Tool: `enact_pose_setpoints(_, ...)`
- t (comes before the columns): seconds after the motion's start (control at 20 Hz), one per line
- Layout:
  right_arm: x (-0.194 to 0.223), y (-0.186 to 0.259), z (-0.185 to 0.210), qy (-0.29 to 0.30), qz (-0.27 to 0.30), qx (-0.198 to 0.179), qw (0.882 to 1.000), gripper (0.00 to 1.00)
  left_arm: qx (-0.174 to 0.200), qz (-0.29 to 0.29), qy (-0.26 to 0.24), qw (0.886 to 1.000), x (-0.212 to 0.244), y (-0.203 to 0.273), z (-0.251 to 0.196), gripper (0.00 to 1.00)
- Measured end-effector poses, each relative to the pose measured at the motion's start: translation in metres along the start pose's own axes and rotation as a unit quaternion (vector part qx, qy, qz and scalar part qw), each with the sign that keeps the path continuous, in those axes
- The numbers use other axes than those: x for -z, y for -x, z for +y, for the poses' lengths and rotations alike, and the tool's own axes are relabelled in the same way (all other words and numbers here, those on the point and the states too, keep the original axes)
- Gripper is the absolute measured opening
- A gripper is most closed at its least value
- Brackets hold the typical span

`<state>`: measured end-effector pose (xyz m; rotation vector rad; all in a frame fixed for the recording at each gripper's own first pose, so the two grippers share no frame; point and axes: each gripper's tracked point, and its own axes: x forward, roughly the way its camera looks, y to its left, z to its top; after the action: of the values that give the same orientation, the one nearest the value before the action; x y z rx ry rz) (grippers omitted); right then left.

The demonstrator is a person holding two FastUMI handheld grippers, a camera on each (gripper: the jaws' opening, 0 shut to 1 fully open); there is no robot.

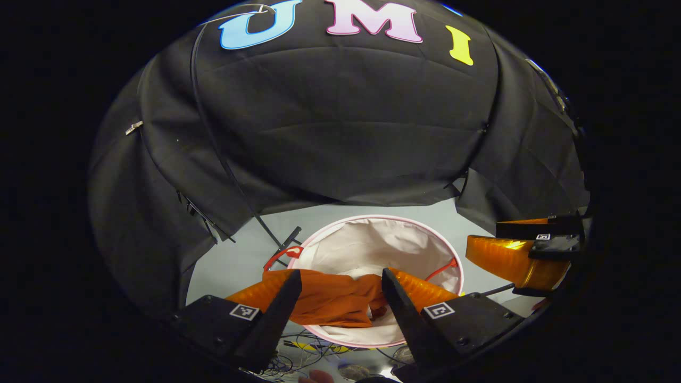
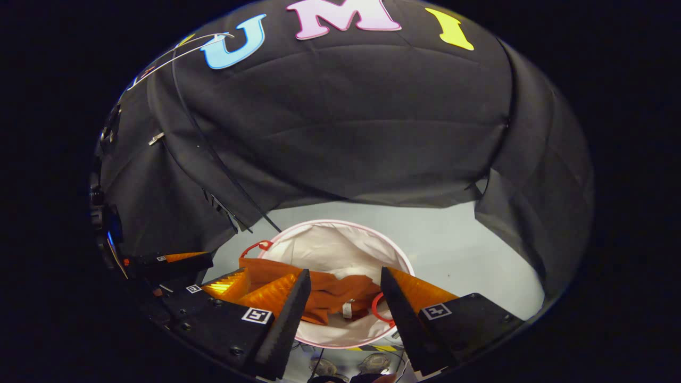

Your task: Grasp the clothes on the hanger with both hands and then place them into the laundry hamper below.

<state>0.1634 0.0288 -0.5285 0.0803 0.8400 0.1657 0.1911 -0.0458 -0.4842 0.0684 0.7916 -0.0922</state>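
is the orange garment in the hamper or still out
In: the orange garment lies crumpled inside the hamper rim, and both grippers are open above it.

The round white fabric laundry hamper with a pink rim (image 1: 372, 250) stands on the pale grey floor (image 1: 234, 260), just before the black cloth wall (image 1: 340, 133). The crumpled orange garment (image 1: 332, 300) lies inside it, against its near side. Both grippers hang above the hamper's near rim, the left gripper (image 1: 340, 287) beside the right gripper (image 2: 343, 284), each with its fingers spread apart over the garment.

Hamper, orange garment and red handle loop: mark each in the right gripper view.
Laundry hamper (image 2: 340, 246): right gripper view, pale inner lining at the back.
Orange garment (image 2: 340, 295): right gripper view, crumpled middle fold.
Red handle loop (image 2: 375, 310): right gripper view, left curve of the loop.
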Motion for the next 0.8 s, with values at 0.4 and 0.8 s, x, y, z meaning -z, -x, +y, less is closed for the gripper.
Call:
enact_pose_setpoints(0.4, -0.057, 0.079, 0.017, 0.023, -0.072, 0.023, 0.997, 0.99, -0.001, -0.064, -0.005, 0.998, -0.045, 0.096, 0.014, 0.96)
enact_pose_setpoints(0.8, -0.125, 0.178, 0.037, 0.025, -0.151, 0.025, 0.988, 0.98, -0.005, -0.15, 0.018, 0.988, -0.101, 0.213, 0.032, 0.96)
